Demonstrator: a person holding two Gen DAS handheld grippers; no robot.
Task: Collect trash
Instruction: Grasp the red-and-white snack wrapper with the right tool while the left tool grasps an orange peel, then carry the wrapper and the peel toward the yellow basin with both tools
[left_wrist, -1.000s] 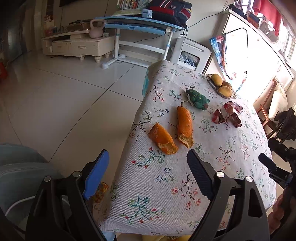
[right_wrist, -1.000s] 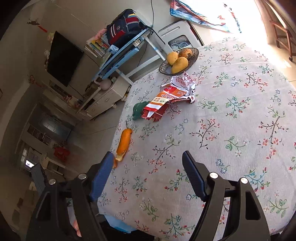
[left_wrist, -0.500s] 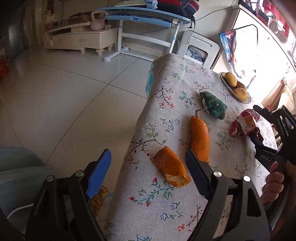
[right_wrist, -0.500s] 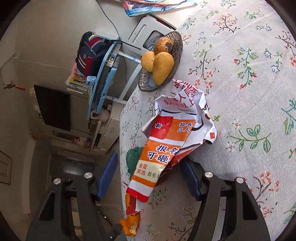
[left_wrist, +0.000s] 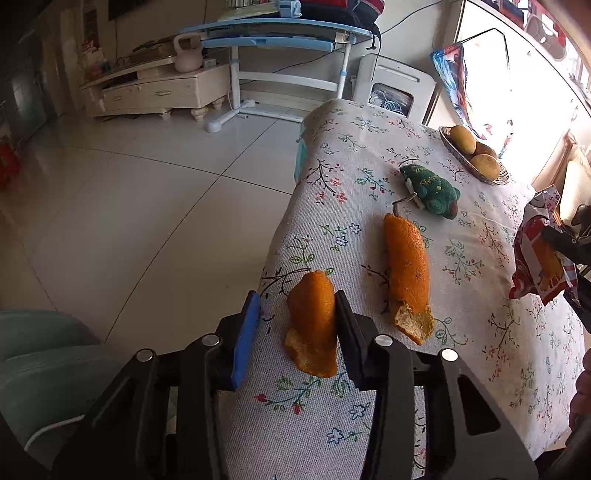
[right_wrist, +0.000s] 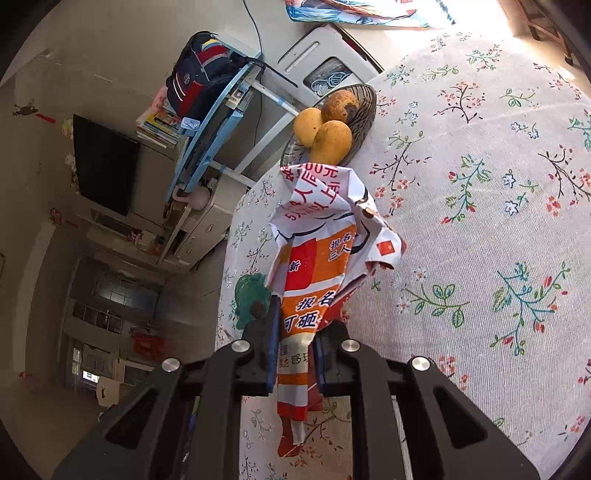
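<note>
Since a second ago both grippers have come in over the table and their jaws have just been closing: the left gripper (left_wrist: 295, 325) now brackets the shorter orange peel (left_wrist: 313, 325), and the right gripper (right_wrist: 295, 350) has gone from hanging wide above bare cloth to pinching the crumpled snack wrapper (right_wrist: 325, 254).

The floral tablecloth (left_wrist: 369, 406) covers the table to its edge. On it, near the far side, a fruit basket (right_wrist: 364, 110) holds three yellow-brown fruits. A green plush toy (left_wrist: 430, 188) lies near the middle, just beyond the tip of the longer orange peel (left_wrist: 406, 273), which rests flat on the cloth, untouched.

The left gripper's black pad presses the shorter peel's right side; the blue pad stands a little off its left side, so the peel is not yet clamped. The right gripper is nearly closed, both pads gripping the wrapper's lower part, its upper end rising crumpled toward the basket.
</note>
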